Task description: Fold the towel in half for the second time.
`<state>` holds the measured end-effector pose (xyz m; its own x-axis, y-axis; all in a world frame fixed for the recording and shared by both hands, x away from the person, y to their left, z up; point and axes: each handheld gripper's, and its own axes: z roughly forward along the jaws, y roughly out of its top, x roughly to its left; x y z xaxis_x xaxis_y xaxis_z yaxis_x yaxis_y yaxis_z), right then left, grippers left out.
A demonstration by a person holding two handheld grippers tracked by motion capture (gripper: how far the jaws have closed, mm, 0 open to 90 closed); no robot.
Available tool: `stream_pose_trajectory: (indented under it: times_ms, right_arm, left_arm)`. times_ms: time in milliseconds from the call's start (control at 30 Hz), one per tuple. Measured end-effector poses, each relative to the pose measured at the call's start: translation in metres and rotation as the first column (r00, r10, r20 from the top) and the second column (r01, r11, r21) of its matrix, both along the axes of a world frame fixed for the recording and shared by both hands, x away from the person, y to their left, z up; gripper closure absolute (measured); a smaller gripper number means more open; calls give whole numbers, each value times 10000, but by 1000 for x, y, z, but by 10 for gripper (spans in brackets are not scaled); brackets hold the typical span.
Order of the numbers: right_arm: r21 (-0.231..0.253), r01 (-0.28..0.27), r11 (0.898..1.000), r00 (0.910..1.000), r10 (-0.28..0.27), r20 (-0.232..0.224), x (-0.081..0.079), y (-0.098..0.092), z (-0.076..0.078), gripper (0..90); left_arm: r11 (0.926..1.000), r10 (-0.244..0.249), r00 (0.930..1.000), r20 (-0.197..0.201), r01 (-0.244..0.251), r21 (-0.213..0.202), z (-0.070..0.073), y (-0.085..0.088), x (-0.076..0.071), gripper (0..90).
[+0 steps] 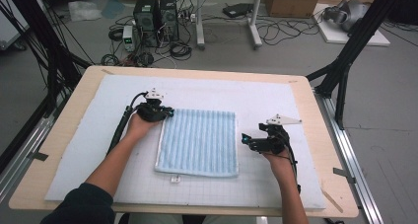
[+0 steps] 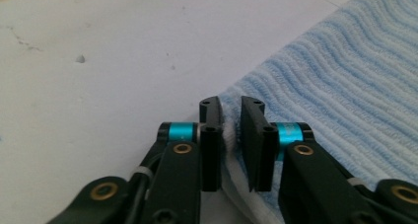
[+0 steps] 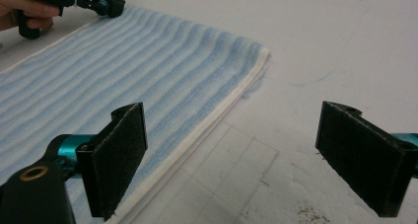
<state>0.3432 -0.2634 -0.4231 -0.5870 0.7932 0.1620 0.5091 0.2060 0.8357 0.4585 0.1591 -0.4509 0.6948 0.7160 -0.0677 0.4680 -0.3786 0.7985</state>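
A light blue ribbed towel (image 1: 199,142) with a white hem lies folded flat on the white mat. My left gripper (image 1: 167,113) sits at its far left corner. In the left gripper view the jaws (image 2: 230,110) stand close together with the towel's (image 2: 345,86) white hem pinched between the pads. My right gripper (image 1: 245,140) rests just off the towel's right edge, low over the mat. Its jaws (image 3: 231,135) are wide open with nothing between them, and the towel (image 3: 123,71) lies beside its left pad. The left gripper (image 3: 106,7) shows far off at the towel's opposite corner.
A white gridded mat (image 1: 276,184) covers a wooden table (image 1: 69,120). A small white tag (image 1: 175,179) lies in front of the towel. Black frame posts (image 1: 345,66) stand at the table's sides. Computers and cables (image 1: 157,21) sit on the floor beyond.
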Motion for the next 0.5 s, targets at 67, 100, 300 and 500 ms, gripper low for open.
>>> stream_pose_trajectory:
  times_ms: [67,100,300,500]
  right_arm:
    - [65,-14,10000,10000,14,-37,1,2,-1,114]
    - [61,54,10000,10000,-53,-60,2,3,-2,114]
    - [-180,196,9996,9997,-198,-125,12,8,-5,114]
    - [-372,72,9993,9999,-75,-85,32,14,-5,151]
  left_arm:
    - [10000,16,10000,-23,-16,-18,0,0,0,828]
    - [10000,24,10000,-45,-24,-36,0,0,0,830]
    - [9998,102,9998,-179,-106,-194,-1,1,1,829]
    - [9997,100,9998,-185,-104,-207,-1,1,1,829]
